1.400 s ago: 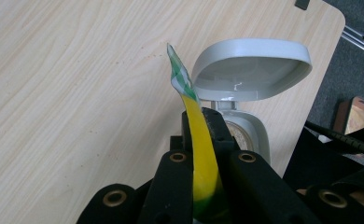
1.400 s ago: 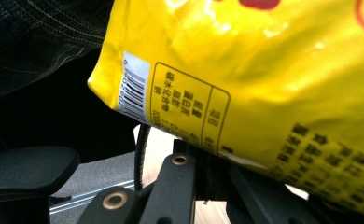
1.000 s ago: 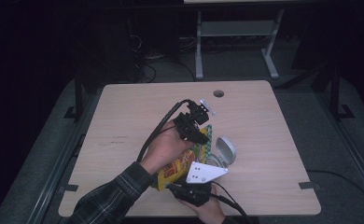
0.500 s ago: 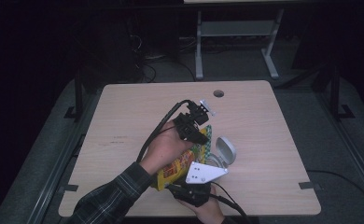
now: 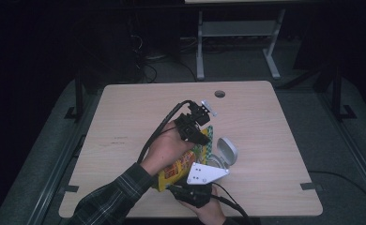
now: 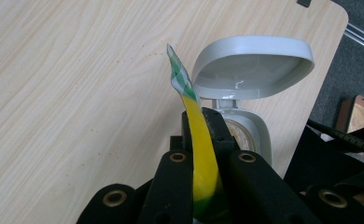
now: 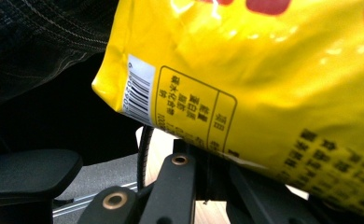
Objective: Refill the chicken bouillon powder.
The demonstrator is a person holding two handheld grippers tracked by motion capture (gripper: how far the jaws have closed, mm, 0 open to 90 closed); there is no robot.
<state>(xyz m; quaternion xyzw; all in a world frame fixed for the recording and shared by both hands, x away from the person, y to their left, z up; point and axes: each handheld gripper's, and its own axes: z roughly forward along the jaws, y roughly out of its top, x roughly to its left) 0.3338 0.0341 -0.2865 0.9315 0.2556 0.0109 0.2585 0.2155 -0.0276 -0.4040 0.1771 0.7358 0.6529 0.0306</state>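
Wooden table (image 5: pixel 125 122) seen from above, with a dark floor around it. Near the middle of the front edge, a yellow snack bag (image 5: pixel 174 171) held up off the tabletop between two handheld grippers. Left gripper (image 5: pixel 201 137) at the bag's far end, clamped on the green-checked top seal; from the left gripper view, that seal (image 6: pixel 182 84) rising as a thin upright strip between the closed black jaws. Right gripper (image 5: pixel 190 190) close to the front edge, under its grey three-cornered plate, shut on the bag's near end; from the right gripper view, the bag's yellow back (image 7: pixel 273 84) with barcode and printed panel sitting just above and across the jaws. Plaid sleeve (image 5: pixel 110 197) entering from the front left corner.

Just beside the bag, toward the right edge, a small grey container (image 5: pixel 221 157) with its hinged lid (image 6: pixel 252 65) flipped up and open, something pale brown inside, too small to identify. Round cable hole (image 5: pixel 219 93) near the back edge.

Progress, as a judgement: bag picked up and gripped at both ends, container already open, so preparation looks finished. Top seal apparently intact, no tear visible. Probably left to do: pulling the bag open, then likely tipping contents toward the open container.
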